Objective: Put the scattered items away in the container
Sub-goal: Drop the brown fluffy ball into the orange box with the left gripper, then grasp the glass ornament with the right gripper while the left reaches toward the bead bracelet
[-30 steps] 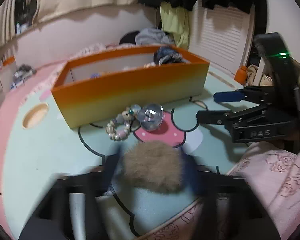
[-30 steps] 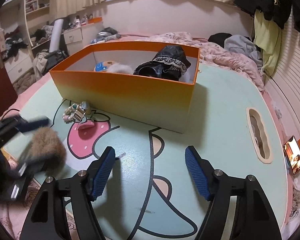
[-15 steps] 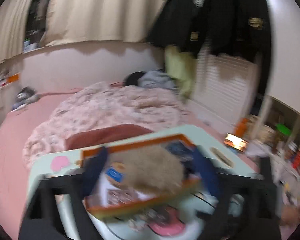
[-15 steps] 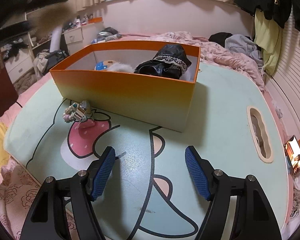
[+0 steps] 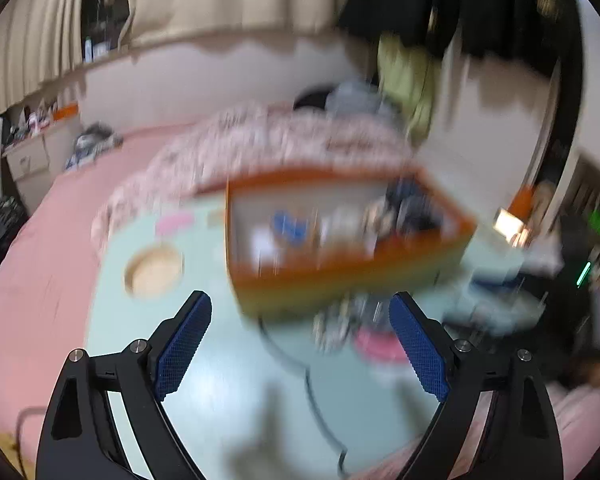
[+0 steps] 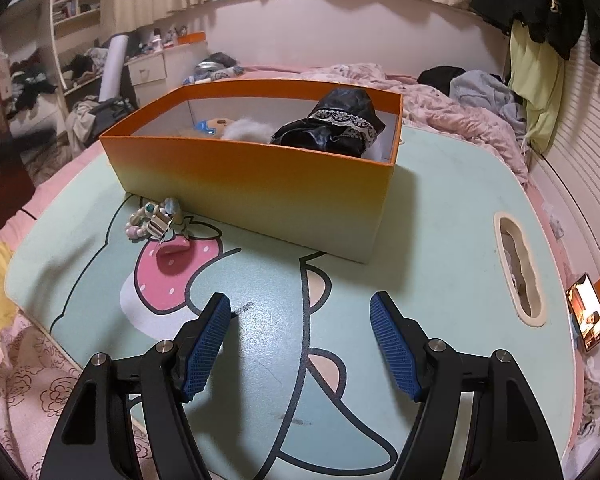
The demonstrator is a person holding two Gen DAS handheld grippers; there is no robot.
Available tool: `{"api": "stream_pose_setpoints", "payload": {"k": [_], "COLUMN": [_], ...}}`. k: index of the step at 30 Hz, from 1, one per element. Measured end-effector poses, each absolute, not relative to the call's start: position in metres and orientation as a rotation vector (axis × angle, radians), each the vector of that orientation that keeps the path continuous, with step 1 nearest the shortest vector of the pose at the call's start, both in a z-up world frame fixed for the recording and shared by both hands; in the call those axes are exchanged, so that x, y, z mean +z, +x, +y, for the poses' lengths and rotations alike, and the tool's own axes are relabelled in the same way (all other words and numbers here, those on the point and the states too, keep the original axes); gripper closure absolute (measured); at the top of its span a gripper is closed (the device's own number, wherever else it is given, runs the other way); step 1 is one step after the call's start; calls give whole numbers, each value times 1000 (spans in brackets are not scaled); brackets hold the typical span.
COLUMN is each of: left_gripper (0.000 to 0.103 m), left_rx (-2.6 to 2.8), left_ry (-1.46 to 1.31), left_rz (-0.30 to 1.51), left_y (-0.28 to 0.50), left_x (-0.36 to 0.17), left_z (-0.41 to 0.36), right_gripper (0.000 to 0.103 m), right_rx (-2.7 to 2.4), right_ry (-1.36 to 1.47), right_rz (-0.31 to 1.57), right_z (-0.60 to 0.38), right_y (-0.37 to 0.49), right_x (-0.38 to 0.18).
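Observation:
An orange box [image 6: 256, 172] stands on the mint cartoon table [image 6: 440, 208]. It holds a black lace-trimmed item [image 6: 332, 124], a white fluffy item [image 6: 246, 129] and a blue-and-white item [image 6: 210, 125]. A bead bracelet with a small shiny trinket [image 6: 152, 220] lies on the table at the box's front left corner. My right gripper [image 6: 300, 344] is open and empty, low over the table in front of the box. My left gripper [image 5: 300, 344] is open and empty; its view is blurred, with the box [image 5: 340, 256] ahead and the bracelet [image 5: 340, 324] just before it.
A pink bed with a rumpled quilt [image 6: 440, 100] lies behind the table. A phone [image 6: 588, 312] glows at the right edge. The table has a cut-out handle [image 6: 518, 272] on the right and a round hole [image 5: 154, 270] on the left.
My left gripper carried the brown fluffy ball up over the box and let it go; it is now open and empty and swinging back down. My right gripper has not moved.

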State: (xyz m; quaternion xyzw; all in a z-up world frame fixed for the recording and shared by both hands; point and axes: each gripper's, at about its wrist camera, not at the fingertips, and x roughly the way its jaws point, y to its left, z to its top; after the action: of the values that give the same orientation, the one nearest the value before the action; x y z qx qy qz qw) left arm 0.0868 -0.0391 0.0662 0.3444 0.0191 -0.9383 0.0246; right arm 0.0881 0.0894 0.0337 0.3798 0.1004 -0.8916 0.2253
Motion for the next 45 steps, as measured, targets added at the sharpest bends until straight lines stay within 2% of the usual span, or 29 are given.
{"api": "stream_pose_setpoints", "payload": {"k": [4, 8, 10, 12, 16, 20, 28, 45], "left_gripper": [13, 13, 9, 0, 0, 0, 0, 0], "left_rx": [-2865, -2817, -2820, -2821, -2836, -2834, -2823, -2873], "left_ry": [1150, 1190, 1192, 1194, 1169, 1165, 1158, 1168], "left_rz": [-18, 16, 63, 88, 87, 88, 85, 63], "left_y": [77, 68, 65, 64, 64, 63, 64, 70], "left_x": [36, 15, 11, 7, 6, 4, 3, 3], "left_z": [-20, -14, -17, -21, -21, -20, -19, -18], "right_gripper": [31, 31, 30, 30, 27, 16, 1, 0], "right_rx": [-2463, -2465, -2465, -2466, -2464, -2460, -2442, -2339], "right_ry": [1050, 1052, 1053, 1054, 1055, 1068, 1094, 1080], "right_rz": [291, 300, 302, 300, 303, 307, 322, 377], "right_z": [88, 87, 87, 87, 89, 90, 89, 82], "right_y": [88, 86, 87, 85, 84, 80, 76, 82], "right_x": [33, 33, 32, 33, 32, 32, 28, 26]}}
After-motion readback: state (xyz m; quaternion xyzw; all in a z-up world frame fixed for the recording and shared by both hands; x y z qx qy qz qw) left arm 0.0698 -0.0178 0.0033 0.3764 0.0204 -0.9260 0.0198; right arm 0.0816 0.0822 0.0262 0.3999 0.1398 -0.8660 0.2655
